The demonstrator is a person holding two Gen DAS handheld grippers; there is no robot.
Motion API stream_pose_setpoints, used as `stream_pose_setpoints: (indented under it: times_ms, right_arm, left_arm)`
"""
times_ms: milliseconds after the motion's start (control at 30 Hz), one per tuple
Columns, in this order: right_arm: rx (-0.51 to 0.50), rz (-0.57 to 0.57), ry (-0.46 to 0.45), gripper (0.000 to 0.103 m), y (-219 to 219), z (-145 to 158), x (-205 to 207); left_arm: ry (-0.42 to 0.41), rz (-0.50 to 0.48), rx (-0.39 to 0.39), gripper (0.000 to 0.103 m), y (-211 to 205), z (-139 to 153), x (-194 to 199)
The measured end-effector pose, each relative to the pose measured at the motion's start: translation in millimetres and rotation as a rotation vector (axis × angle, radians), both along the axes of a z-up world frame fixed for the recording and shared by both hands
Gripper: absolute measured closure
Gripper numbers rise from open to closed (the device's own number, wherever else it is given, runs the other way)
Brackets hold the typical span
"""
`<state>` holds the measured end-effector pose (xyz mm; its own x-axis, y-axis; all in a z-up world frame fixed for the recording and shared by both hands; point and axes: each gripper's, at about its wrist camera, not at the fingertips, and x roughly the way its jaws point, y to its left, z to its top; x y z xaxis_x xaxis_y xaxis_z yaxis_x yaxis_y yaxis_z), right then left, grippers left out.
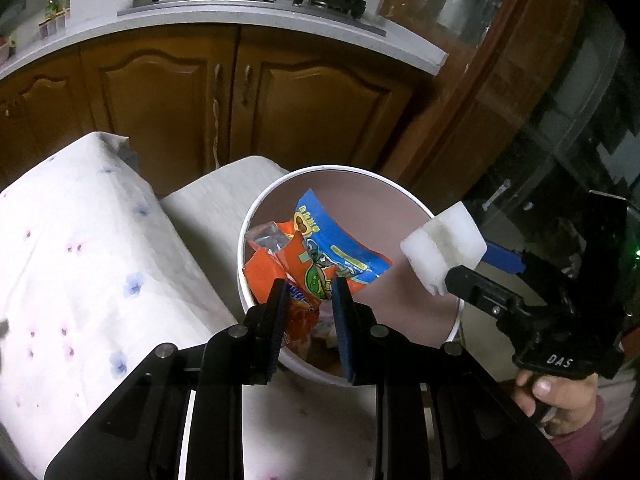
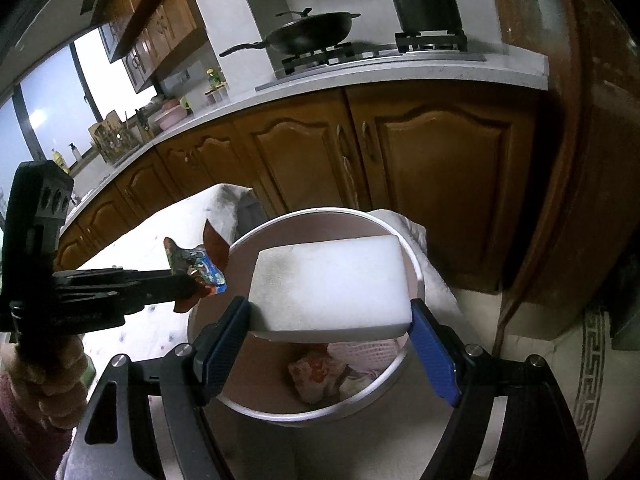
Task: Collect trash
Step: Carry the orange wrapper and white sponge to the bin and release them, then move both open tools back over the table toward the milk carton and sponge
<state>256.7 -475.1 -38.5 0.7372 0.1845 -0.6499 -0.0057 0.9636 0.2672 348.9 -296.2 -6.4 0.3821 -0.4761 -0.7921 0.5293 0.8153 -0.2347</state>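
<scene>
A white round bin (image 1: 451,326) with a pinkish inside stands on the floor beside the table; it also shows in the right wrist view (image 2: 416,264). My left gripper (image 1: 308,300) is shut on orange and blue snack wrappers (image 1: 332,252) and holds them over the bin's mouth; they show from the side in the right wrist view (image 2: 200,268). My right gripper (image 2: 330,320) is shut on a white foam block (image 2: 328,284) above the bin; the block shows in the left wrist view (image 1: 442,250). Crumpled trash (image 2: 320,372) lies at the bin's bottom.
A table with a white flowered cloth (image 1: 80,264) is left of the bin. Brown kitchen cabinets (image 1: 240,96) stand behind, with a stove, pan (image 2: 308,34) and pot (image 2: 426,6) on the counter. A dark wooden door frame (image 2: 576,200) is on the right.
</scene>
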Motion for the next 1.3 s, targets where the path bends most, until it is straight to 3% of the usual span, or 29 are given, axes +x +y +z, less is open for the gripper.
stream_pose_setpoints:
  times_ms: [200, 467, 600, 900, 1300]
  right_arm:
    - [0.013, -0.008, 0.02, 0.017, -3.4, -3.3, 5.0]
    - [0.027, -0.024, 0.013, 0.017, -5.7, -1.9, -0.6]
    - [0.052, -0.058, -0.026, 0.017, -5.1, 3.8, -12.5]
    - [0.116, -0.1, -0.145, 0.015, 17.1, 17.4, -38.6]
    - [0.152, -0.006, -0.206, 0.015, 80.8, 28.1, -56.3]
  left_arm:
    - [-0.009, 0.008, 0.021, 0.071, 1.7, -3.2, 1.0]
    - [-0.009, 0.037, 0.0, 0.07, 15.0, 0.7, -2.9]
    - [-0.036, 0.102, -0.034, 0.058, 36.5, 6.6, -14.3]
    - [-0.078, 0.245, -0.114, 0.054, 92.1, 12.8, -52.2]
    - [-0.162, 0.405, -0.152, 0.049, 169.9, 30.0, -100.4]
